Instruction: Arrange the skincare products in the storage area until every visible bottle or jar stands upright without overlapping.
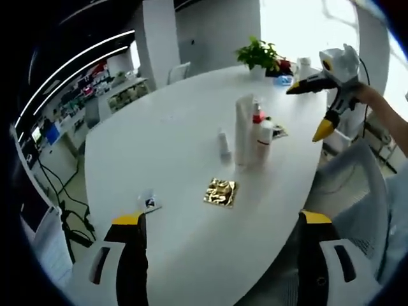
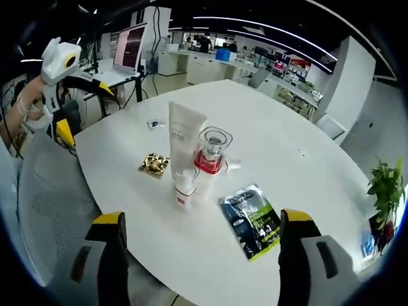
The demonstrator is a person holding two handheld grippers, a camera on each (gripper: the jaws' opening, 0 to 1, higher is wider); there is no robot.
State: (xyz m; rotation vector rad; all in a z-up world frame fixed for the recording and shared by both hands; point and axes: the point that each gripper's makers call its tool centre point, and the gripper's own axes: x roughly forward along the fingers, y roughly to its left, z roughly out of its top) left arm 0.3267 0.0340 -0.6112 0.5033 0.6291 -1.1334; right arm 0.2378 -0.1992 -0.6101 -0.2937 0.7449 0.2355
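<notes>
White table [image 1: 191,255], and your bottles are bunched mid-table: tall tube [image 2: 185,131], clear-capped bottle with a red collar [image 2: 211,153] and small pump bottle [image 2: 185,185], all upright but touching or nearly so. From the left gripper view a smaller bottle [image 1: 224,145] stands just beside the bunch. Gold foil packet [image 2: 155,164] lies flat near the tube, green sachet [image 2: 252,220] flat on the other side, tiny sachet [image 1: 150,204] well apart. Left gripper [image 1: 226,220] is spread wide and empty, near the table edge; right gripper [image 2: 199,220] is likewise spread and empty, held above the table short of the cluster. Main risk, as I judge it: the tube is tall and narrow, so if you reach in for the pump bottle with jaws this wide, one jaw clips the tube or the red-collared bottle and topples it into the rest. Approach from the open side, narrow the jaws first. Also watch the sachet: a jaw could drag it under a bottle base and leave that bottle tilted.
</notes>
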